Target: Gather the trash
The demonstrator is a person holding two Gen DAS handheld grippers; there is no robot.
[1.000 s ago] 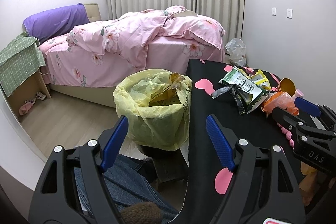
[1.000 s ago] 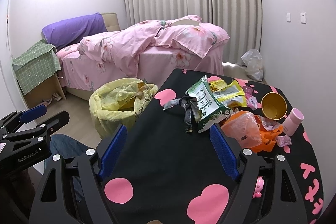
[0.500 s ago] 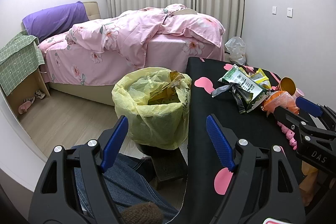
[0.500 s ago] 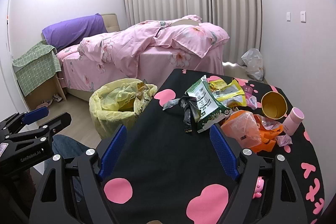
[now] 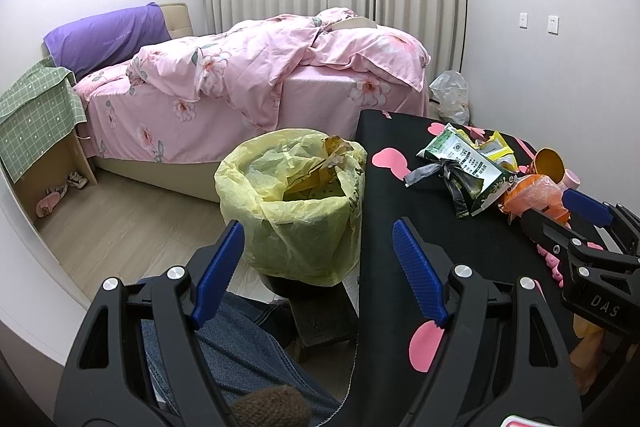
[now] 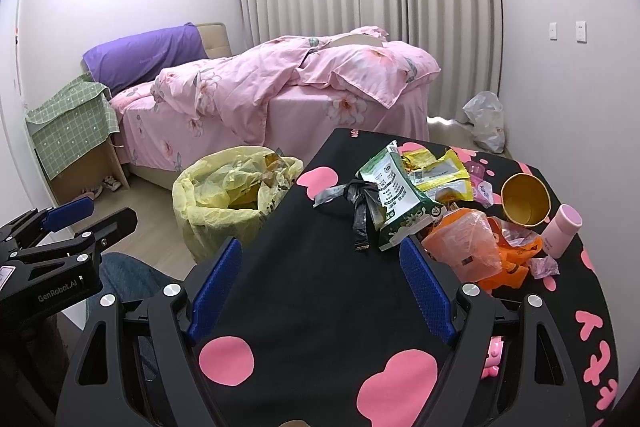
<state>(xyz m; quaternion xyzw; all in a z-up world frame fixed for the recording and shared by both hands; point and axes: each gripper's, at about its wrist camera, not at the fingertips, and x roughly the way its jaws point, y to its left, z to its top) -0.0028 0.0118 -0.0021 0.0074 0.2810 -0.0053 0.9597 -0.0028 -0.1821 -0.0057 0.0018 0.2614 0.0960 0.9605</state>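
Holding: nothing in either gripper; both hover above the near part of the table (image 6: 320, 291), a black top with pink shapes.
Left gripper (image 5: 318, 269): fingers spread wide and empty, pointing toward the bin and the table's left edge.
Right gripper (image 6: 320, 289): fingers spread wide and empty, over bare black table short of the trash.
Trash bin (image 5: 292, 203): lined with a yellow bag, standing on the floor just beside the table's left edge, already part full of wrappers.
Trash pile: on the far right part of the table, a green-and-white packet (image 6: 396, 195) lying on a dark crumpled wrapper (image 6: 358, 205), yellow packets (image 6: 438, 173) behind it, an orange plastic bag (image 6: 476, 243) nearer the right edge.
Other items: yellow cup (image 6: 526, 201) on its side and a pink bottle (image 6: 562, 229), both near the right edge.
Person: a denim-clad leg (image 5: 236, 343) below the left gripper.
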